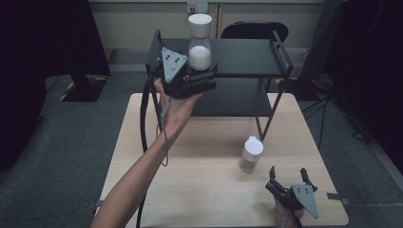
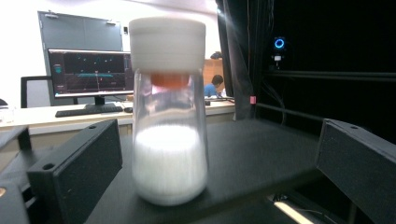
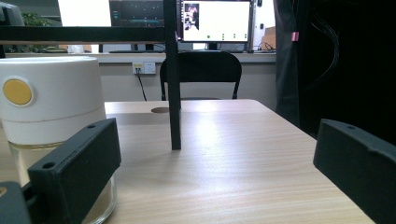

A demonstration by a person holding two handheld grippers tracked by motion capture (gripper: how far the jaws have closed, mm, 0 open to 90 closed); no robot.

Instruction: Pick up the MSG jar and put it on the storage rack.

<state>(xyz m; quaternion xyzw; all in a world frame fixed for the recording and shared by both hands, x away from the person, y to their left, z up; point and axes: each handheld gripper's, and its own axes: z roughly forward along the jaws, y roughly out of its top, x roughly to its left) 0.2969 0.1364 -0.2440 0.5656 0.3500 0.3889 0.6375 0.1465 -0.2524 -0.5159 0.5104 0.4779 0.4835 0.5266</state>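
While upright, jar (image 2: 169, 112) between open jaws

A rack (image 1: 247, 57) stands at the far side of the desk (image 1: 199, 156). On the rack's top shelf, toward its left end, stands a jar (image 1: 200, 42), with the left gripper (image 1: 190, 78) just in front of it. A second jar (image 1: 251, 154) sits on the desk in front of the rack's right leg. The right gripper (image 1: 289, 178) lies nearer than that jar, to its right.

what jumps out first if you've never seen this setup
The jar of white powder with its white cap, standing on the black shelf rack's top level between the open jaws of the left gripper. Next, a second white-capped jar on the wooden table, near the open right gripper.
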